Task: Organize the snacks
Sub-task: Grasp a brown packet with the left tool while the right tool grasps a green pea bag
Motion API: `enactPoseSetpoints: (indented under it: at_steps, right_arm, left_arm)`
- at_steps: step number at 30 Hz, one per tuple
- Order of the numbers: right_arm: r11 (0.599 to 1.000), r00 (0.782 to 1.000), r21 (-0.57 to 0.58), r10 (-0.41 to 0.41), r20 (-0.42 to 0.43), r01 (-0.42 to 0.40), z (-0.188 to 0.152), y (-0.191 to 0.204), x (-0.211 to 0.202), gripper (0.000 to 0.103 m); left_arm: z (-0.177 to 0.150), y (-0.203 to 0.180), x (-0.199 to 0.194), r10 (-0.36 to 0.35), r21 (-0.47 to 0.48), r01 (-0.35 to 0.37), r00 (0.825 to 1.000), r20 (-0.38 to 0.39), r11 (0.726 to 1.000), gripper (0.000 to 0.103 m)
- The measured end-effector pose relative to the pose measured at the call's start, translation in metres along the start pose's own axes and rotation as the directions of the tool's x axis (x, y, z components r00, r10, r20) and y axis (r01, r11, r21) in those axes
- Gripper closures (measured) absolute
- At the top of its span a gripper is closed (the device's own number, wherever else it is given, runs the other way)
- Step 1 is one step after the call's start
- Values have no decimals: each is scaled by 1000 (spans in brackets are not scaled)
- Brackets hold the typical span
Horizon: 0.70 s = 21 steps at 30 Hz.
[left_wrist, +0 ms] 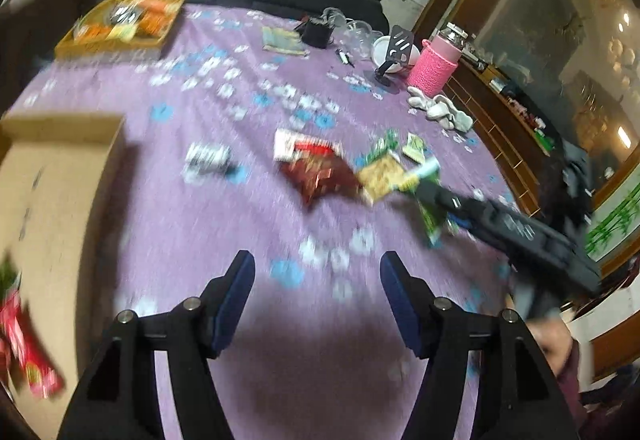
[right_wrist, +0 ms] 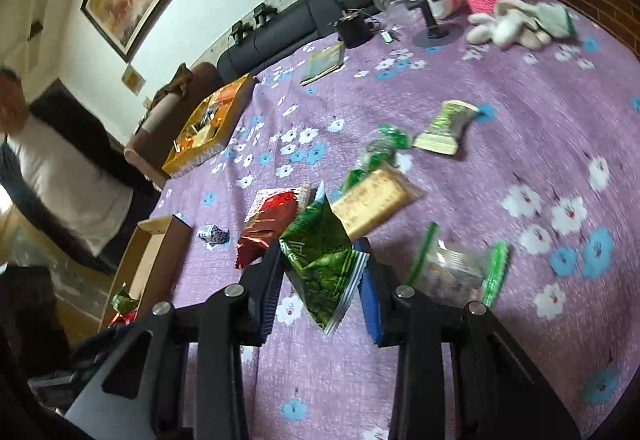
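Right gripper (right_wrist: 320, 252) narrowed on a green packet (right_wrist: 320, 272), pads pressing its two faces, packet lifted clear of the flowered purple cloth (right_wrist: 460, 88). Long axis of that packet running roughly along the line of the fingers, one pointed corner forward, the crimped end hanging back toward the wrist. Clamped across the short width, so likely to swing a little when carried. Cardboard box (right_wrist: 156, 260) off to the left of this gripper at the cloth's edge, past the red packet (right_wrist: 268, 228) and a small black-and-white sweet (right_wrist: 214, 234); open top, long side running away from the camera, a red and a green wrapper already inside at the near end. Probably a sideways carry to the left, then, high enough to pass over the red packet and the box wall. Left gripper (left_wrist: 318, 272) standing wide and holding nothing, hovering over bare cloth with the box just to its left (nearer the box than the right one, yet empty-handed). Left on the cloth near the right gripper: a tan biscuit packet (right_wrist: 372, 208) just beyond the green one and a clear packet with green ends (right_wrist: 456, 272) to its right. Sorting partly done by this reckoning, with several snacks to go.
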State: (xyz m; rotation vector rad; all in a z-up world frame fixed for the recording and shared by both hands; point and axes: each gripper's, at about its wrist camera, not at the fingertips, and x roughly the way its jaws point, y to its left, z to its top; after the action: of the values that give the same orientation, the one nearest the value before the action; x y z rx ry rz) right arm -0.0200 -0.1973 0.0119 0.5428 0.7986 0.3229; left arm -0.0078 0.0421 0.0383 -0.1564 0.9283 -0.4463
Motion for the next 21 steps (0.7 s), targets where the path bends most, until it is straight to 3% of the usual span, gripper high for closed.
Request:
enactPoseSetpoints:
  at_steps: [8, 14, 17, 18, 21]
  right_arm:
    - [1000, 1000, 29, 11, 21, -12, 5, -7, -5, 66]
    - [1000, 1000, 8, 6, 3, -6, 5, -2, 0, 66]
    - [1000, 1000, -10, -1, 4, 1, 4, 0, 1, 66]
    - [1000, 1000, -15, -3, 7, 3, 4, 1, 0, 66]
    - [1000, 1000, -28, -13, 20, 14, 4, 3, -1, 66]
  left_arm:
    - [44, -27, 68, 117, 219, -116, 993, 9, 969, 37]
    - [39, -31, 90, 122, 255, -119, 993, 3, 960, 37]
    - [35, -33, 84, 106, 256, -104, 994, 5, 961, 51]
    - [34, -35, 82, 117, 263, -116, 993, 12, 958, 75]
    - [35, -34, 71, 86, 234, -87, 996, 11, 968, 80]
